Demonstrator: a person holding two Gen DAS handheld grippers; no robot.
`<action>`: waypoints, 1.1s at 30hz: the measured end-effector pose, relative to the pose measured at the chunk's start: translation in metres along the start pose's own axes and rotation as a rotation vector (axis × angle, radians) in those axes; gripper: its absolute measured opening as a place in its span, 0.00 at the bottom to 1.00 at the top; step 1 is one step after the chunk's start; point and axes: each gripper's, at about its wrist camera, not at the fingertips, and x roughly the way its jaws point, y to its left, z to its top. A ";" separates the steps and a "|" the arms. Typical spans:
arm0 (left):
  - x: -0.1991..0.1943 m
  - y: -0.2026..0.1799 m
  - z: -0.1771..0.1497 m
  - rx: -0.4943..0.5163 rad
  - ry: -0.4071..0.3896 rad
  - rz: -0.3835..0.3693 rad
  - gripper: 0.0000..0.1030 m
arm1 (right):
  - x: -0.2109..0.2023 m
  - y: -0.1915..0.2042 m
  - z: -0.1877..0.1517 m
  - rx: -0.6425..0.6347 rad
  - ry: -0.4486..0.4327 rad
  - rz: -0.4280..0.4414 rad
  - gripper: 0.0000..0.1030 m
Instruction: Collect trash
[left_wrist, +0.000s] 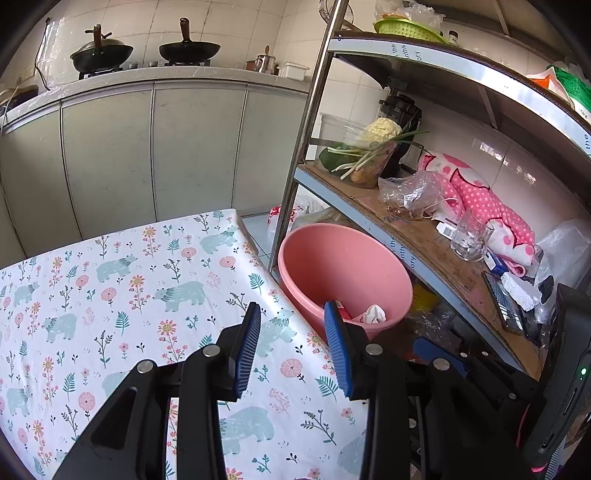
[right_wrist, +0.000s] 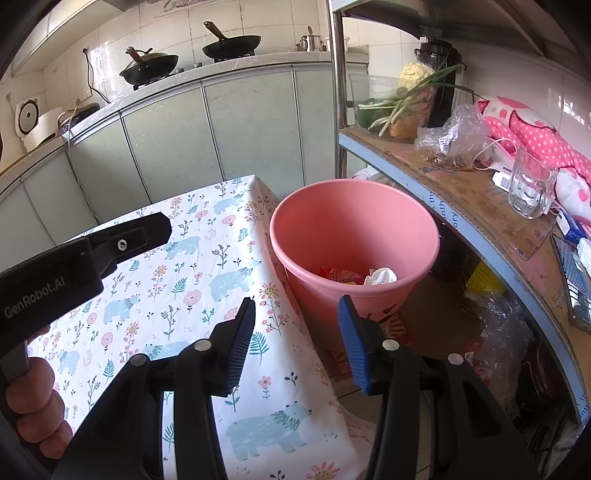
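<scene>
Now: both claws (left_wrist: 291, 321) (right_wrist: 297, 314) gape, empty | trash (right_wrist: 380, 276) in bucket (right_wrist: 354, 206) ahead

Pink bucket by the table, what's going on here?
A person holds a two-finger tool in each hand over a table with a floral bear-print cloth. Both the left tool and right tool are open and hold nothing. The pink bucket stands on the floor between the table and a metal shelf; inside it lie a crumpled white tissue and a red wrapper. No trash shows on the visible cloth.
</scene>
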 end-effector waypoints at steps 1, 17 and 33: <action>0.000 0.000 0.000 0.000 0.000 -0.001 0.34 | 0.000 0.000 0.000 0.000 0.000 0.001 0.46; 0.004 -0.003 -0.002 0.013 0.018 -0.010 0.34 | -0.002 -0.004 0.002 0.012 -0.009 -0.003 0.46; 0.005 -0.006 -0.004 0.027 0.024 -0.015 0.34 | -0.003 -0.006 0.001 0.016 -0.008 -0.005 0.46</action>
